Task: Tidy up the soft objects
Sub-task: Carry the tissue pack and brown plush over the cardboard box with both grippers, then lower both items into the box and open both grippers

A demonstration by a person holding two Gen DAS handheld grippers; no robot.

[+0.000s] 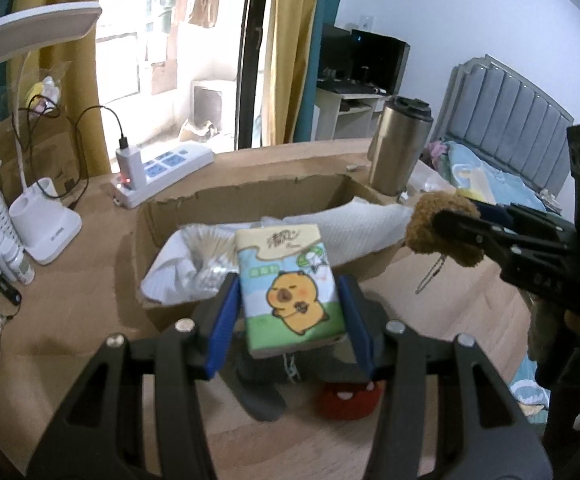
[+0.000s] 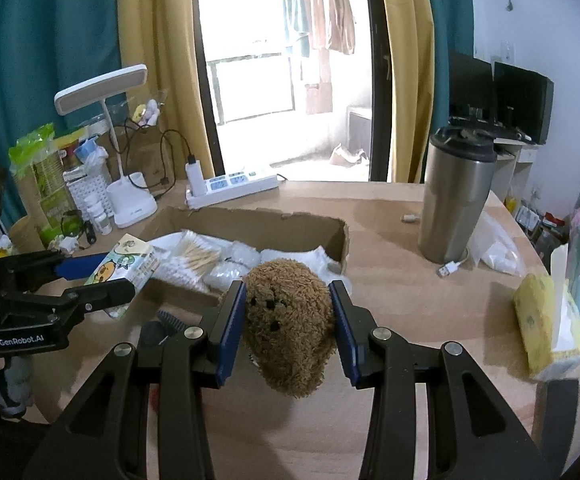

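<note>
Tissue pack [image 1: 292,288] sat clenched between the left gripper's [image 1: 290,312] blue pads, raised just before the cardboard box [image 1: 250,196]. To its right, the right gripper [image 2: 288,320] grasped a brown plush toy [image 2: 288,320], apparently clear of the worktop [image 2: 410,312].

A cartoon-printed tissue pack [image 1: 290,288] and a brown plush toy [image 2: 288,324] are held above the wooden table.
</note>
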